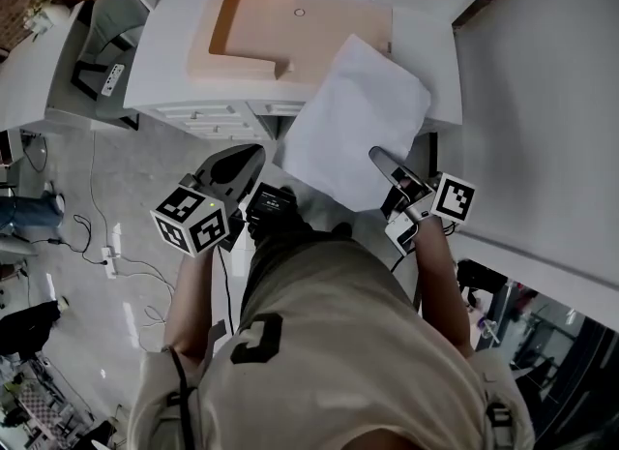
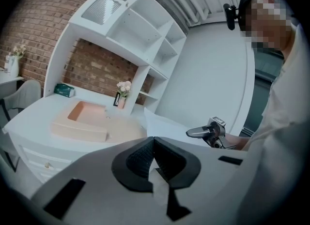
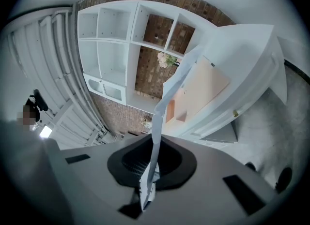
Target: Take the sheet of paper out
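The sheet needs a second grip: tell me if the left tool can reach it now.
Probably yes: the left tool hangs beside the sheet of paper, nothing between them, but its shut jaws must open first.

The left gripper [image 1: 250, 160] and right gripper [image 1: 379, 158] are grey with black ribbed pads [image 2: 138, 158]. Behind each one's jaws sits a black-and-white cube [image 1: 191, 216]. The shirt [image 1: 338, 361] is pale, with a dark mark [image 1: 256, 339].

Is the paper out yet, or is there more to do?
Almost! The sheet of paper is already lifted off the white desk. The right gripper is pinching its edge and holding it up. The left gripper is shut with nothing in it. All that looks left is carrying it away.
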Motion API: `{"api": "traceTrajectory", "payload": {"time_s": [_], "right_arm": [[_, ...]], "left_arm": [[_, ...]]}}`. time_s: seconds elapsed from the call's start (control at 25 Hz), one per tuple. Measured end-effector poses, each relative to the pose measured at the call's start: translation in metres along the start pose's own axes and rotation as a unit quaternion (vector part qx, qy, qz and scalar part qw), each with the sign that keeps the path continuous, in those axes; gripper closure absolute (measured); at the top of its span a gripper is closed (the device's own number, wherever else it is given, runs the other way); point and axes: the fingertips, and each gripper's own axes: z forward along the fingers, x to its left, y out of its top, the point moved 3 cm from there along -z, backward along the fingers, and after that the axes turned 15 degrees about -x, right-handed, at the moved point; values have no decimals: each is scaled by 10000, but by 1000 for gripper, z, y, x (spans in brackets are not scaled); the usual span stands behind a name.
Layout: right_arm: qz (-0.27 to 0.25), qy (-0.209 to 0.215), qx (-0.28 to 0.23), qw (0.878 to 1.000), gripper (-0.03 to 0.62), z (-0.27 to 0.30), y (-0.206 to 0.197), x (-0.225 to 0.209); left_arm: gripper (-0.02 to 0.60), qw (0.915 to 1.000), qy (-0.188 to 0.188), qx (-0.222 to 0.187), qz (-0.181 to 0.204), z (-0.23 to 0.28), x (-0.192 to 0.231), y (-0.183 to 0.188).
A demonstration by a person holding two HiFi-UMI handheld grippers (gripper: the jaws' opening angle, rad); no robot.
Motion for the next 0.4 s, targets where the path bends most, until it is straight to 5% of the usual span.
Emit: {"api": "traceTrajectory", "payload": {"time_s": [0.4], "right_arm": [[-23,30,331,9994,566,-14,-5,-16]], "left_arm": [[565,9993,162,316,-73,-1,-31,-33]]}}
